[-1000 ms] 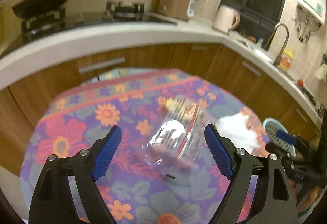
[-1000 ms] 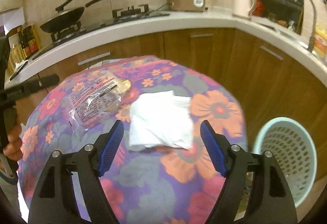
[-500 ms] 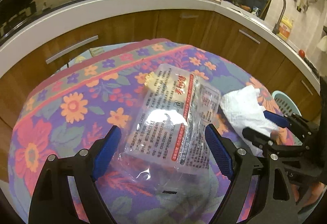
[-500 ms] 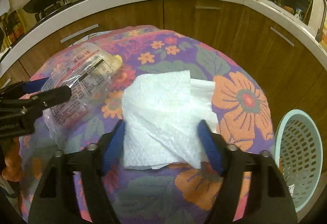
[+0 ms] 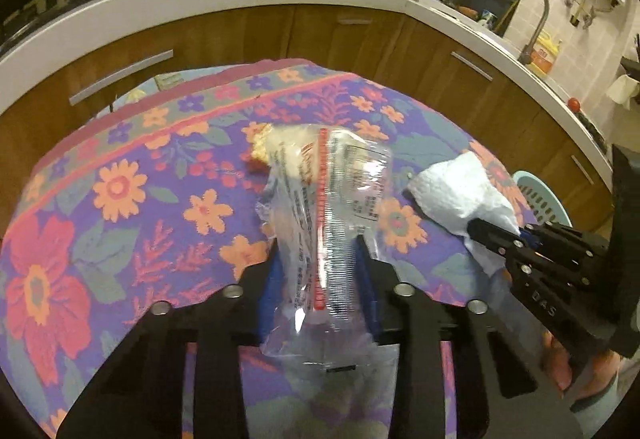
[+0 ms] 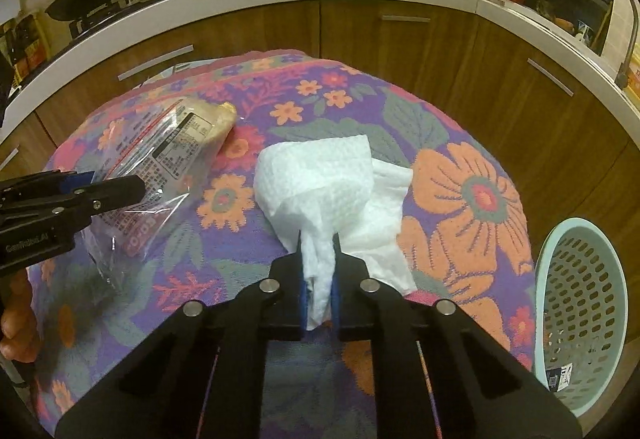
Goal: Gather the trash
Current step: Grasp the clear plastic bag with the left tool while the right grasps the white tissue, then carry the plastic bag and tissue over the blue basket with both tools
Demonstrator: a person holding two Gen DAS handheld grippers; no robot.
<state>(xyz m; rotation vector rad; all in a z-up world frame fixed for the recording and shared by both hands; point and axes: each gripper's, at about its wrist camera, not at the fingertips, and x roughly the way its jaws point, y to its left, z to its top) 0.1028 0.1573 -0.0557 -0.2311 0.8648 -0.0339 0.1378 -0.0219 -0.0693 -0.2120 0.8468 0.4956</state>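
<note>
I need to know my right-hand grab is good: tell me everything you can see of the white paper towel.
The white paper towel is a crumpled, embossed sheet, soft and folded over itself. Its near end is bunched and pinched between the blue pads of the right gripper, which is shut on it. The rest spreads out and lies on the floral tablecloth. It sits to the right of the clear plastic wrapper, apart from it. It looks clean and dry, with no tears visible.

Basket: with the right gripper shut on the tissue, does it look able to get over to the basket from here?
Probably yes. The basket stands open-topped beside the table, on the right gripper's own side, with nothing between. The left gripper, closing on the wrapper, is on the far side.
</note>
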